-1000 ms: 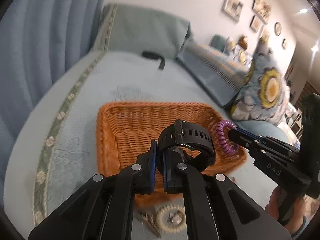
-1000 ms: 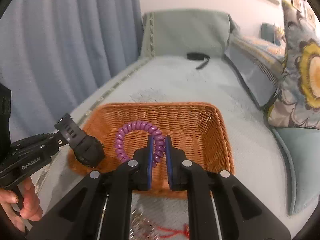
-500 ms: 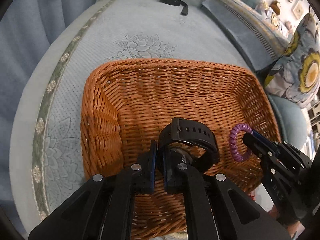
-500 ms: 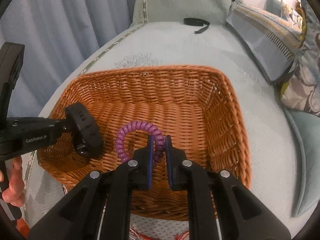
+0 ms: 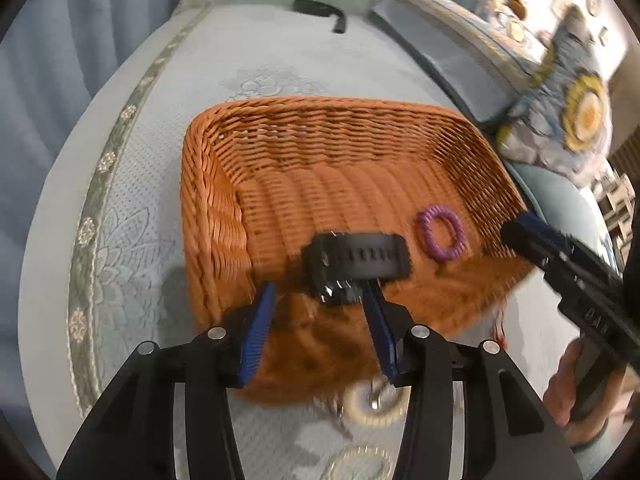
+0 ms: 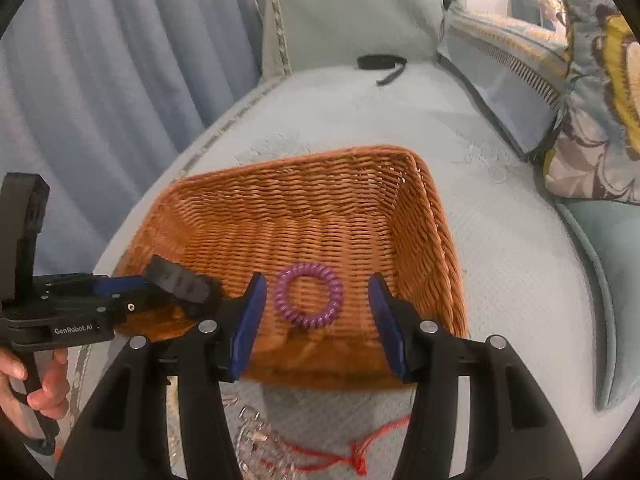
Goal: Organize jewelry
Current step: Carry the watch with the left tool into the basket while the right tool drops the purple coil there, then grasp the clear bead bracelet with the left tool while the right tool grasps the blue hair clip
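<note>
An orange wicker basket (image 5: 208,208) (image 6: 440,216) sits on a pale blue bed. A black watch (image 5: 356,258) (image 6: 180,280) lies in its near part, just ahead of my left gripper (image 5: 318,300), which is open and empty. A purple coil bracelet (image 5: 441,233) (image 6: 308,295) lies on the basket floor between the open fingers of my right gripper (image 6: 316,292), free of them. The right gripper also shows at the right of the left wrist view (image 5: 560,256), and the left gripper at the left of the right wrist view (image 6: 100,296).
A beaded bracelet (image 5: 374,402), a silver chain (image 6: 256,436) and a red cord (image 6: 340,452) lie on the bed in front of the basket. A black strap (image 6: 380,62) lies at the bed's far end. Patterned pillows (image 6: 592,100) lie on the right, curtains on the left.
Both grippers opened. The watch dropped from the left gripper and the purple bracelet from the right into the basket. Both grippers have drawn back a little.
</note>
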`<control>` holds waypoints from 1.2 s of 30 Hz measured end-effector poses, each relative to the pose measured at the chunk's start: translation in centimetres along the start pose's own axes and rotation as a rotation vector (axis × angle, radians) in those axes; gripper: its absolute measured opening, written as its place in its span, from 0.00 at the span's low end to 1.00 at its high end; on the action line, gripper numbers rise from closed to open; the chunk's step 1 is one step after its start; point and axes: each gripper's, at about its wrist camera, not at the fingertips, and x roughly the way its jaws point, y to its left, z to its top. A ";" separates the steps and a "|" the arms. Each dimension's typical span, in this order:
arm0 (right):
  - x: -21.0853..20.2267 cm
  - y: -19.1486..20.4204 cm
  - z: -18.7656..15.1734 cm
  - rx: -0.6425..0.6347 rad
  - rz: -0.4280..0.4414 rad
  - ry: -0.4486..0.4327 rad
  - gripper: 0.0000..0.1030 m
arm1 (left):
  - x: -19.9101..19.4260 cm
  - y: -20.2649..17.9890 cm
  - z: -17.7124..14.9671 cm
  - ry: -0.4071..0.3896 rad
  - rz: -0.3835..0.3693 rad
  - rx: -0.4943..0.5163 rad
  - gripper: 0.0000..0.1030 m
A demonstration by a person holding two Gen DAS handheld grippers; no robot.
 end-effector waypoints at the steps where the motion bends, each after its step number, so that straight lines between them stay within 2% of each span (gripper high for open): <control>1: -0.9 0.2 -0.4 -0.004 0.005 -0.018 0.48 | -0.7 -0.1 -0.7 -0.012 -0.014 0.009 0.45; 9: -7.2 1.1 -4.5 -0.017 0.060 -0.109 0.48 | -6.3 0.1 -7.0 -0.198 -0.114 0.006 0.45; 15: -10.0 1.7 -7.6 -0.066 0.016 -0.173 0.48 | -8.0 0.4 -12.1 -0.306 -0.106 -0.038 0.45; 19: -10.0 1.4 -9.9 -0.065 -0.005 -0.162 0.48 | -7.8 0.6 -14.8 -0.357 -0.116 -0.074 0.45; 23: -9.4 0.2 -12.8 -0.034 -0.042 -0.117 0.48 | -6.4 0.3 -16.7 -0.365 -0.111 -0.070 0.45; 25: -9.3 -1.2 -14.3 0.040 -0.018 -0.063 0.48 | -5.4 0.0 -17.3 -0.349 -0.102 -0.056 0.45; 28: -9.7 -1.7 -16.0 0.085 0.003 -0.034 0.48 | -3.6 -0.2 -17.7 -0.306 -0.087 -0.044 0.43; 32: -8.6 -1.3 -16.9 0.127 0.069 0.033 0.48 | -2.6 0.1 -18.0 -0.292 -0.104 -0.066 0.43; 36: -6.6 -1.9 -17.1 0.203 0.041 0.089 0.48 | -2.7 0.2 -18.1 -0.291 -0.121 -0.076 0.43</control>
